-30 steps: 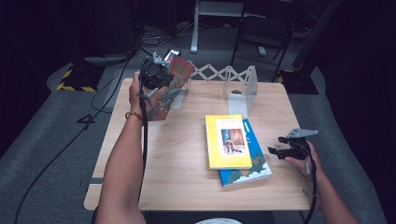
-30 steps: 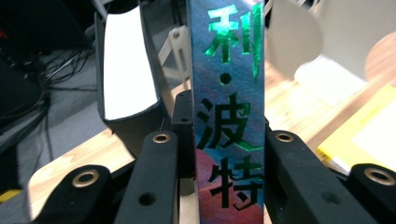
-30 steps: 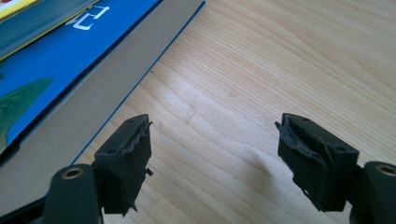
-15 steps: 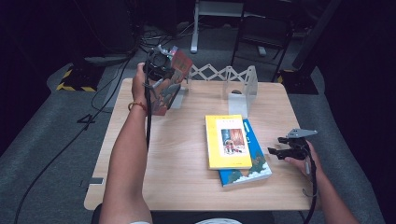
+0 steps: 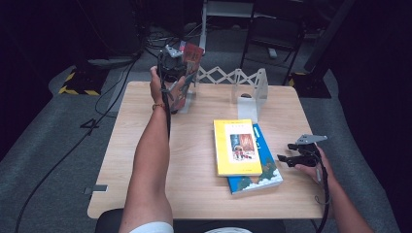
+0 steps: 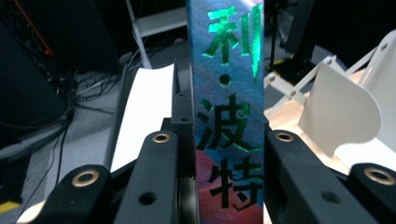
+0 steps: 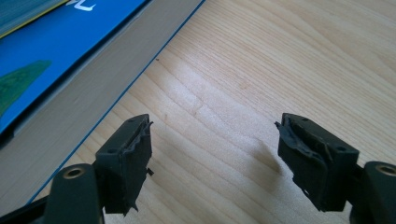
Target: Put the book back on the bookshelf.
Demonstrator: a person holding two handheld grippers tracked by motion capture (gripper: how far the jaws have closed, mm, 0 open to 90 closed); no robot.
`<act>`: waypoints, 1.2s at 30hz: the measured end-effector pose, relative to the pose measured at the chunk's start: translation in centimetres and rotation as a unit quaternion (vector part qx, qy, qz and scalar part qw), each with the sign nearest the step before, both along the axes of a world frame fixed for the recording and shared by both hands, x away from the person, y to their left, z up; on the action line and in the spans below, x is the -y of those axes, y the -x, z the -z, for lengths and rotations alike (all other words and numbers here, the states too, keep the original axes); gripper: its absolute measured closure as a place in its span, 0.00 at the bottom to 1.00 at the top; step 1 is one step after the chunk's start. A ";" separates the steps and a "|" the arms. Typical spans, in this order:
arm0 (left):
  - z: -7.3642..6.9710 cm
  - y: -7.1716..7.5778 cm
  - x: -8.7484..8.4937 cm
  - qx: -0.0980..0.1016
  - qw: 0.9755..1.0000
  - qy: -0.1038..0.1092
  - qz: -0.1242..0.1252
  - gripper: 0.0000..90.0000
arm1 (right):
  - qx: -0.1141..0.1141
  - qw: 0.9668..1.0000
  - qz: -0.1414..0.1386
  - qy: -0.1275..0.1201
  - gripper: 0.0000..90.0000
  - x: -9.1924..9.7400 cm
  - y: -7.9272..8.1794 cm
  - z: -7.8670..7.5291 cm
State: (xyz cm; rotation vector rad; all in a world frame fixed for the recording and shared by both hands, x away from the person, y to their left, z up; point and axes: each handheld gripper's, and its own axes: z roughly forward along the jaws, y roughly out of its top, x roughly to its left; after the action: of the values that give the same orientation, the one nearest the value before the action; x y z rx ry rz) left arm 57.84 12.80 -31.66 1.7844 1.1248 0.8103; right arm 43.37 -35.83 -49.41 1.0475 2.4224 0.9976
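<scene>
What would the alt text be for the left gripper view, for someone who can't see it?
Two black jaws of the left gripper clamp the spine of an upright book, blue-purple with shiny green characters. A white expanding book rack stands on the table to the right, with a dark floor and cables behind.

A recording studio or lab set-up rather than a home: a plain wooden table (image 5: 160,194) stands alone on grey carpet (image 5: 53,160), ringed by darkness. Black cables (image 5: 104,99) trail across the floor past a strip of yellow-and-black hazard tape (image 5: 73,90), with metal stands and chair legs (image 5: 257,43) (dimly lit) behind. A white expandable book rack (image 5: 243,85) sits at the table's far edge.
</scene>
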 end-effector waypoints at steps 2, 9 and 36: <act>0.5 -0.5 0.2 0.004 1.000 0.012 -0.002 0.82 | -0.002 1.000 0.000 -0.002 0.30 0.1 0.0 0.1; 2.2 -1.8 0.9 0.013 1.000 0.010 0.001 0.82 | -0.004 1.000 -0.002 0.000 0.30 0.0 0.0 0.2; 4.7 2.0 -0.2 0.037 0.999 -0.009 0.014 0.79 | -0.002 1.000 -0.013 0.006 0.30 -0.3 0.1 0.1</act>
State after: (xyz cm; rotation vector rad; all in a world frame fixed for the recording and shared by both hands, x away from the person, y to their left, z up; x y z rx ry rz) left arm 55.81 13.02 -36.40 1.7665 1.0464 0.8653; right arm 43.22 -35.48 -49.54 1.0183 2.4474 0.9894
